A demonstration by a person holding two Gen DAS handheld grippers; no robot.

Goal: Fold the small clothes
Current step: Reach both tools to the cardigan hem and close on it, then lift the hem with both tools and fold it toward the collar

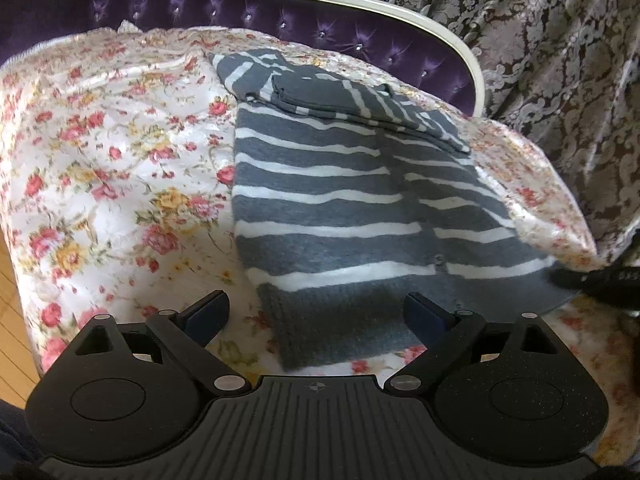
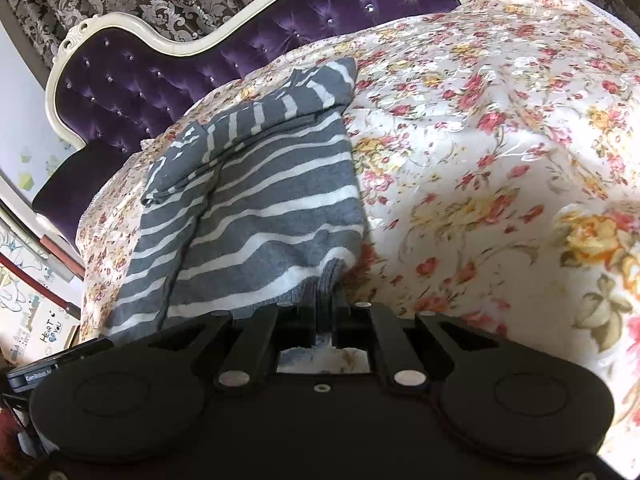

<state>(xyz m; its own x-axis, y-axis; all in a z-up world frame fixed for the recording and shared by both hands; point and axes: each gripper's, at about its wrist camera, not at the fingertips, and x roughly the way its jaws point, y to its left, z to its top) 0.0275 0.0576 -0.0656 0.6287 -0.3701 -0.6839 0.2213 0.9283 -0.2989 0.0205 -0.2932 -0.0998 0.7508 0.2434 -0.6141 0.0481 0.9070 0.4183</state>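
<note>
Striped sweater pinched at its hem on the floral bedspread.
The grey-and-white striped sweater lay sleeves-folded on the floral bedspread; the right gripper was clamped on its hem, the left gripper hung spread above its near edge, before a purple tufted headboard.

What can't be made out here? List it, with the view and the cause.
- Left wrist view: the striped sweater's near right corner is cut off by a dark blurred shape.
- Right wrist view: the hem inside the right gripper is hidden by its closed fingers and body.
- Both views: the sweater's underside lies against the floral cover.
- Left gripper: contact with the hem is unclear.
</note>
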